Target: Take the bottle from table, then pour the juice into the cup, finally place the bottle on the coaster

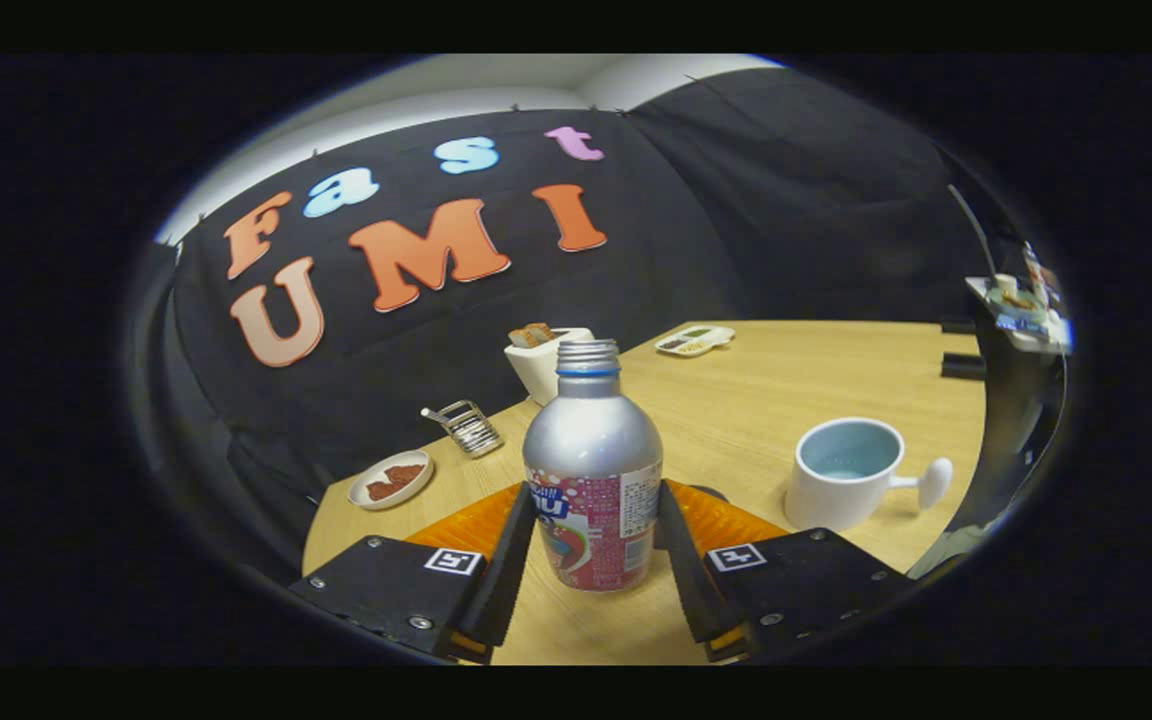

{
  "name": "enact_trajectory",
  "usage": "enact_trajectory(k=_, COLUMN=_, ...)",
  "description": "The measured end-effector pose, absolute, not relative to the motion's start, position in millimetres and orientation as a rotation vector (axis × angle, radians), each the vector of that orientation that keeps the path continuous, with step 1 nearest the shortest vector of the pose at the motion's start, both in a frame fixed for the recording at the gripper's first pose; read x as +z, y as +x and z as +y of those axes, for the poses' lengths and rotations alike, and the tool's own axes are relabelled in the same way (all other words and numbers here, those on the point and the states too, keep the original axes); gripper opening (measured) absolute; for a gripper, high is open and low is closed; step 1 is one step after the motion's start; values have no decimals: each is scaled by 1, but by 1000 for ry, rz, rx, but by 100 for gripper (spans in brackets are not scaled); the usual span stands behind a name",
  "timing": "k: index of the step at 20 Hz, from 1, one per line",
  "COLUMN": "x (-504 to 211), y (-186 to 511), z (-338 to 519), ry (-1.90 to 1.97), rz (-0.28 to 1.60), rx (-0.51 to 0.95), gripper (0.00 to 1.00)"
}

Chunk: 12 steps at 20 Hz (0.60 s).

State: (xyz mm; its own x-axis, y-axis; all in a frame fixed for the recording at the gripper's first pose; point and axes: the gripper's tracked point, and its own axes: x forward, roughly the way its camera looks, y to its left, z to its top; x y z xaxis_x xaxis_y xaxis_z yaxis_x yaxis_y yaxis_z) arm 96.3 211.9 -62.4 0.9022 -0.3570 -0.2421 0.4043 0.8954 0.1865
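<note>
Wooden desk [816,370], light grain. Near its left edge: small white dish [391,480] holding reddish-brown bits. Further back along that edge, a metal wire rack [466,427]. At the far corner a white square container [541,362] with brown pieces on top. Along the far edge, a flat white divided tray [695,340] with dark and pale contents, well apart from the container.

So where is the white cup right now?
The white cup stands on the wooden table, beyond the gripper's right finger and to the right of the bottle held between both fingers.
</note>
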Motion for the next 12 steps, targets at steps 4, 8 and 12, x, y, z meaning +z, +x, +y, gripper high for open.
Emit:
enact_trajectory(k=4, x=-67, y=109, z=204, ry=-23, rz=195, rx=-395, gripper=67)
enact_trajectory(k=8, x=-81, y=125, z=204, ry=-130, rz=189, rx=-361, gripper=68)
enact_trajectory(k=12, x=-93, y=130, z=186, ry=-147, rz=189, rx=-381, gripper=68)
